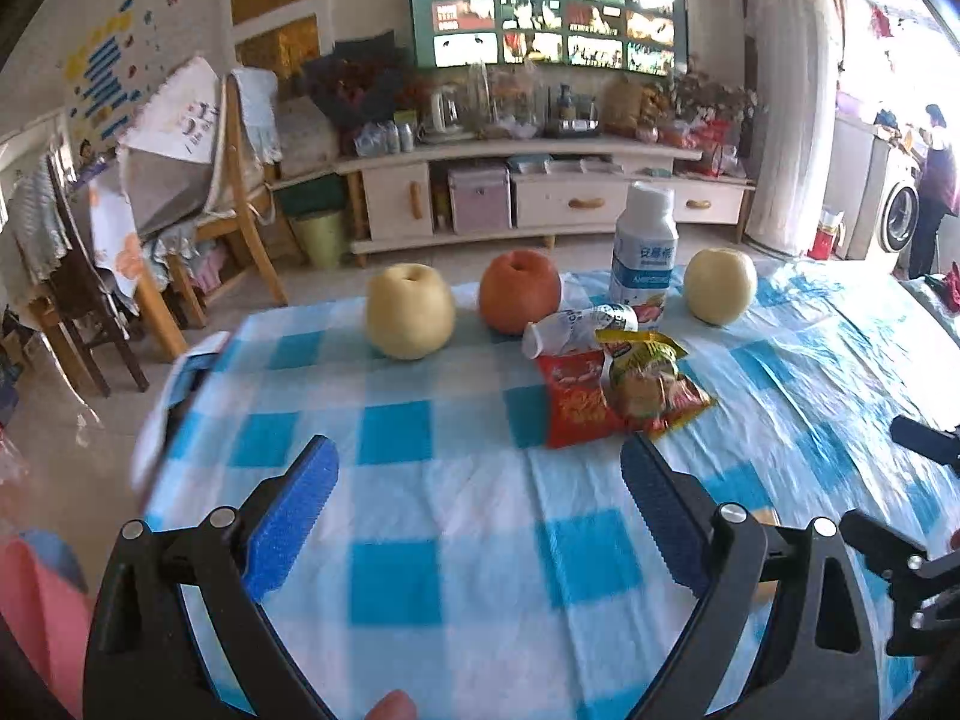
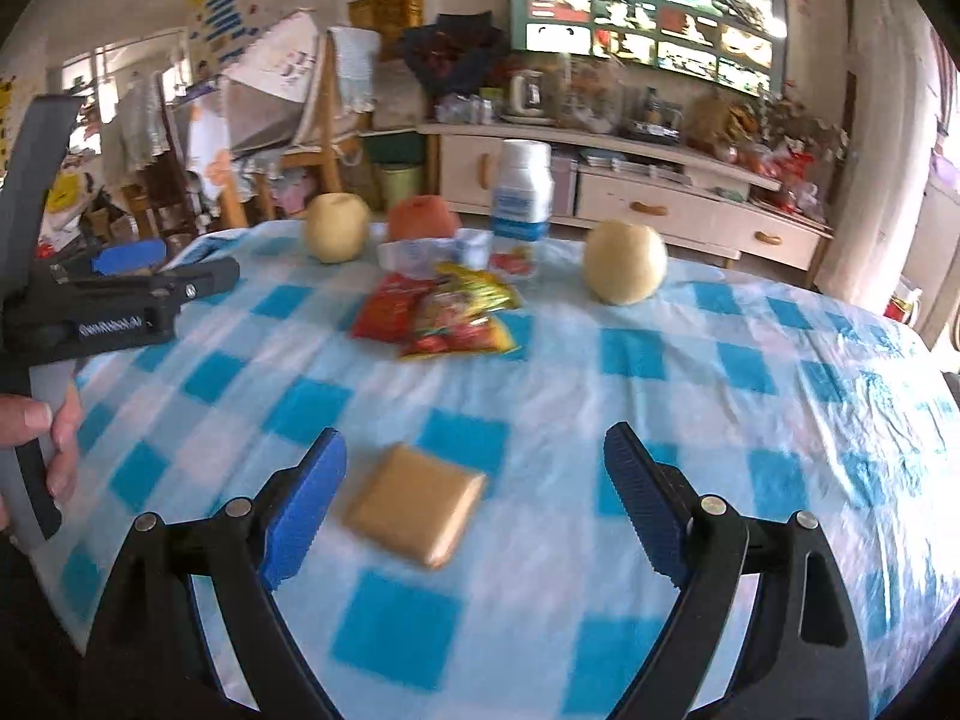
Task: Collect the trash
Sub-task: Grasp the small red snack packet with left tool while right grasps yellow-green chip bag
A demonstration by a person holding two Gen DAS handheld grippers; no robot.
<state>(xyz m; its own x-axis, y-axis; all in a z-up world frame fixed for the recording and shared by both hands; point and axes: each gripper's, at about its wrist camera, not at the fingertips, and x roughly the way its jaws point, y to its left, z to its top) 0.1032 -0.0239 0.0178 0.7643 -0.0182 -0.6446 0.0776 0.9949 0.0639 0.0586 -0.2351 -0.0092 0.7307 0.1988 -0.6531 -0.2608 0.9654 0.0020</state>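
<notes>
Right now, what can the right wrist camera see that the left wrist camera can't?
Only the right wrist view shows the tan square packet lying between the open right gripper. Only the left wrist view shows the washing machine and the open left gripper from behind. Both show the snack wrappers, white bottle, three fruits, TV and checked tablecloth.

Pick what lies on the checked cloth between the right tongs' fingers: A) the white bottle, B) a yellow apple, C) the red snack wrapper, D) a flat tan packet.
D: the flat tan packet lies on the cloth just ahead of the open right tongs, far nearer than the fruit, bottle and wrappers.
</notes>
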